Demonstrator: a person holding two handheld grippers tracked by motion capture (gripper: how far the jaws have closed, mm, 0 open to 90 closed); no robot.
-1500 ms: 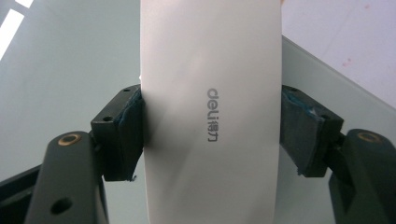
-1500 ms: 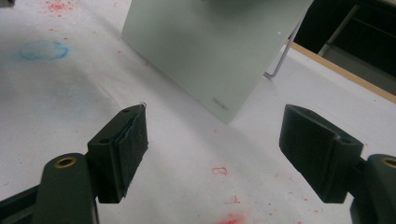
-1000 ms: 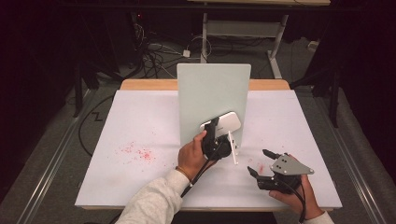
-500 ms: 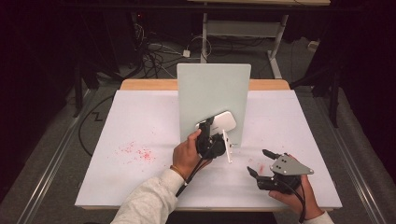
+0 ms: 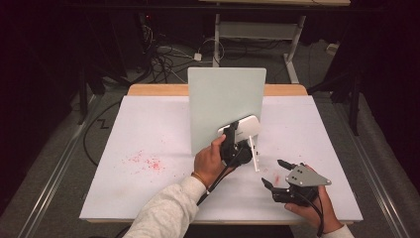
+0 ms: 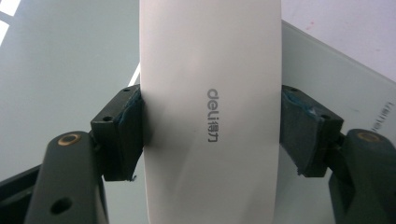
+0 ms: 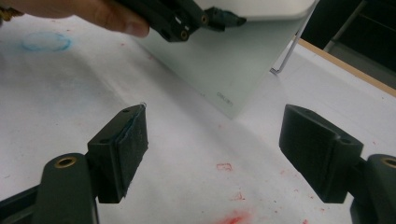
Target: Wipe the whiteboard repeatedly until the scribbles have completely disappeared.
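My left gripper (image 5: 236, 141) clenched the white eraser (image 6: 211, 107) at frame centre of the high view, pressed against the upright pale green board (image 5: 225, 106) on the white table (image 5: 148, 129). My right gripper (image 5: 277, 174) rested lower right, jaws released, holding nothing. Red smears (image 5: 144, 161) lay at left; a thin white stand leg (image 5: 254, 153) stood beside the eraser.

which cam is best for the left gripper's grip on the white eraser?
Left gripper view: both jaws press the white eraser at its sides, logo readable. High view shows the left gripper holding it against the board. Right gripper view catches its edge.
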